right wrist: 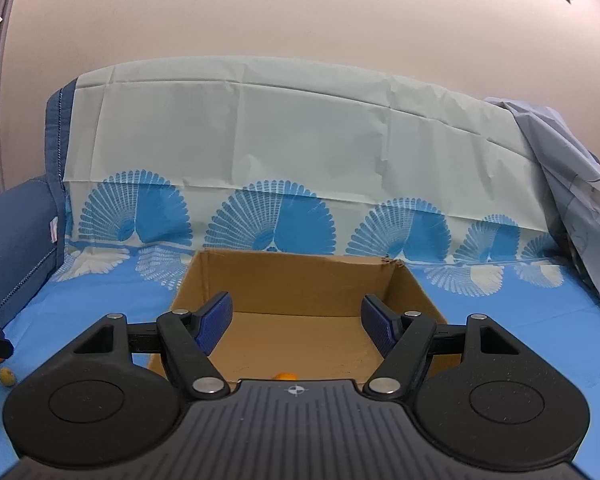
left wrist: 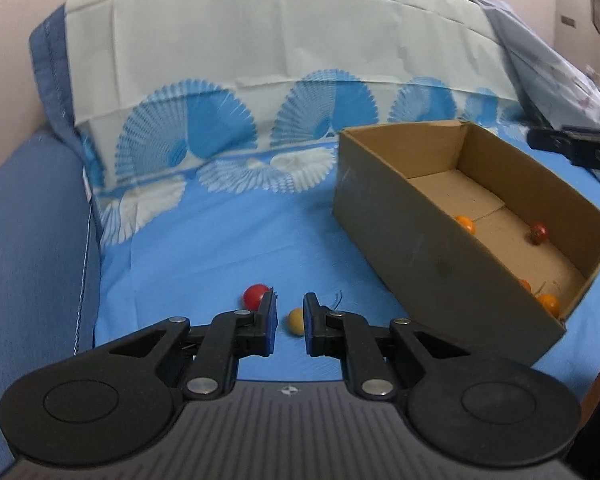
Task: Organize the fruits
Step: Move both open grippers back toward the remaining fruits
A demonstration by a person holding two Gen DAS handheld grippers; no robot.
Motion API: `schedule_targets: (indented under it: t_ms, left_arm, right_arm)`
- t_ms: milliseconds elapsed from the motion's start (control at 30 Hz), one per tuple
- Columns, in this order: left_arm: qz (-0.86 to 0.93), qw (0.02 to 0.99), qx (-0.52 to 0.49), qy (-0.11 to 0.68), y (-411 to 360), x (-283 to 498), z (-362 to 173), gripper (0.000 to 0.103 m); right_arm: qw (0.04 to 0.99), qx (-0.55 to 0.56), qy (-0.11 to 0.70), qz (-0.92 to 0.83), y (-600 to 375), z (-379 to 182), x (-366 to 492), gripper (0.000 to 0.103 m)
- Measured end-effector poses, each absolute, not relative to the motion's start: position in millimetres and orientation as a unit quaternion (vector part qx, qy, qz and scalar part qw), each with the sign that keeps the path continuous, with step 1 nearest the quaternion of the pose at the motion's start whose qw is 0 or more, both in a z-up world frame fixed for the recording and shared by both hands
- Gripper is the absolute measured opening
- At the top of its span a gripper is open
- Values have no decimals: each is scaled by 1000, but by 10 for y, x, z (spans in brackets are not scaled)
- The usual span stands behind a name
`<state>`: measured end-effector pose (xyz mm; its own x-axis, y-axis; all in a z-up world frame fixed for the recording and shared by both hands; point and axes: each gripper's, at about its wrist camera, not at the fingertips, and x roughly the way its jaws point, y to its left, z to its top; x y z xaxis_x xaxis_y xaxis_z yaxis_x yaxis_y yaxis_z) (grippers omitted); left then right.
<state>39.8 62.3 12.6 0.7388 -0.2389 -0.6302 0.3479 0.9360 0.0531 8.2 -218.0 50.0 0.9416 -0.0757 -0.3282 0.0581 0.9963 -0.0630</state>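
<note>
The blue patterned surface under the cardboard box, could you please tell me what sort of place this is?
Probably a living room or bedroom at home: a blue upholstered sofa draped with a fan-patterned blue sheet, against a plain pink wall.

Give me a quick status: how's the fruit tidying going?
Left gripper jaws shut, empty, near loose yellow fruit and red fruit. Right gripper jaws open, empty, above cardboard box. Four boxed fruits showing. Nothing in the way.

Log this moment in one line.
left gripper shut, empty, by red fruit and yellow fruit | right gripper open, empty, facing cardboard box | orange fruit inside
</note>
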Motion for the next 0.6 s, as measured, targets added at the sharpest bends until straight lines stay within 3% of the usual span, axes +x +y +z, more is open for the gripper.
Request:
schedule_targets:
  t_ms: [100,167,233,600]
  left_arm:
    - [-150,929,39,336,739,453,146,14]
    - [-140,929,8,342,842,507,160,14]
    - [-122,928,-18,350,942,569,160,14]
    - [-13,910,-136,392,1547,779,82,14]
  right_arm:
    - [985,-23,169,-26,-2144,488,86,66]
    - [985,-20,172,-16,-2118,479,99,52]
    - [985,-17,173,-6,-2081,475,108,48]
    - [984,-15,153,90,-1568,460,39,47]
